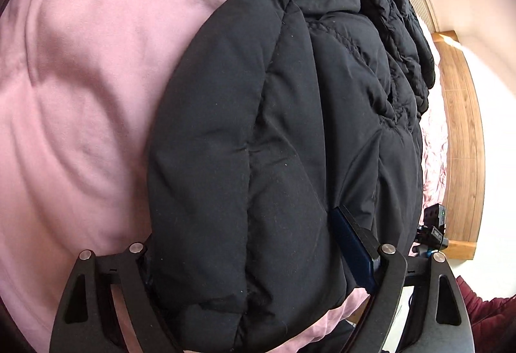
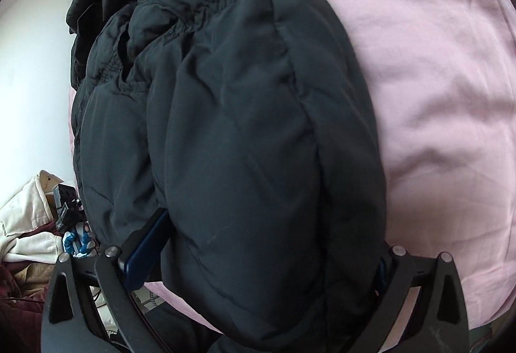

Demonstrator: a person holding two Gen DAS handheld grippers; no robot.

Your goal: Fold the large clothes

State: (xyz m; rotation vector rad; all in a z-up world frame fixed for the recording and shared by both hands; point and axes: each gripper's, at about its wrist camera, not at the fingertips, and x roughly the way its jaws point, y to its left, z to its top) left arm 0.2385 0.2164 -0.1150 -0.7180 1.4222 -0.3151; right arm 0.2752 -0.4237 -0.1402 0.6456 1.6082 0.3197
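Observation:
A large black padded jacket (image 1: 290, 127) lies on a pink bedsheet (image 1: 80, 78). In the left wrist view my left gripper (image 1: 254, 243) is wide open with a thick puffy fold of the jacket bulging between its fingers; the right finger's blue pad (image 1: 351, 246) presses against the fabric and the left finger is hidden under it. In the right wrist view the same jacket (image 2: 242, 127) fills the middle on the pink sheet (image 2: 435, 78). My right gripper (image 2: 267, 240) is also wide open around a thick fold, its left blue pad (image 2: 145, 253) against the cloth.
A wooden bed frame edge (image 1: 464, 127) and pale wall run along the right of the left wrist view. In the right wrist view a heap of cream and maroon clothes (image 2: 25, 224) and a small black device (image 2: 64, 201) lie at lower left.

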